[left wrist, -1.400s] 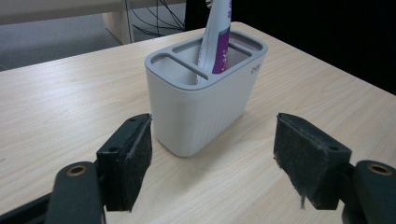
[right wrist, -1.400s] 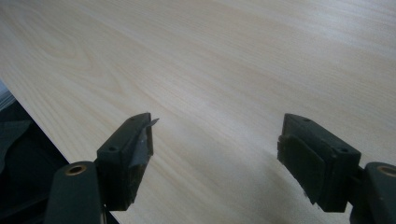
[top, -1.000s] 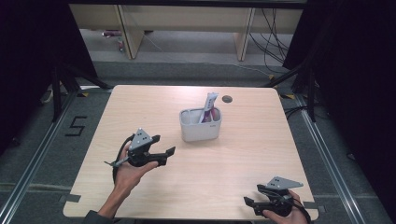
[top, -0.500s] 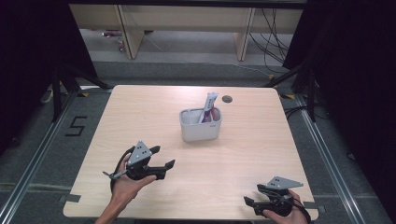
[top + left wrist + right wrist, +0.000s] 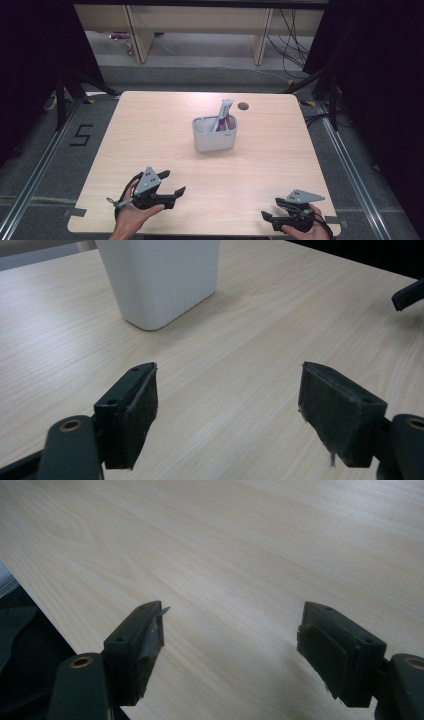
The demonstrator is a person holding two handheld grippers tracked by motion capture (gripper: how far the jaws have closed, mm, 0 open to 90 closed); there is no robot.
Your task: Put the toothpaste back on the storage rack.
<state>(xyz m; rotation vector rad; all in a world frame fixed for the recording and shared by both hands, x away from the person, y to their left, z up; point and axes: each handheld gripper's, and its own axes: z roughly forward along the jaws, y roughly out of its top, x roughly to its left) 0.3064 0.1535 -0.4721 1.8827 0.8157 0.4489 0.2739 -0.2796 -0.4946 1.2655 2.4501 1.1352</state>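
I am seeing one light wooden counter (image 5: 150, 130) filling the middle of the high view, and on it, a little above centre, one white container (image 5: 214, 135) is standing upright. Two slim packets are sticking out of it: one white tube (image 5: 223, 112) leaning toward the upper right, and one pink-purple item (image 5: 227, 122) just beside it, too small for me to name. One dark round cable hole (image 5: 243, 106) is sitting near the counter's far edge, just right of the container.

I am working two grippers. The left gripper (image 5: 170, 189) is sitting in the lower left of the high view, well apart from the container, with one hand (image 5: 131, 215) wrapped around it. In the left gripper view its jaws are standing wide and released, nothing between them, and the container (image 5: 160, 280) is rising at the upper centre beyond them.

The right gripper (image 5: 267, 218) is resting at the lower right, near the counter's front edge. In the right gripper view its jaws are also spread and released, bare wood (image 5: 240, 555) between them.
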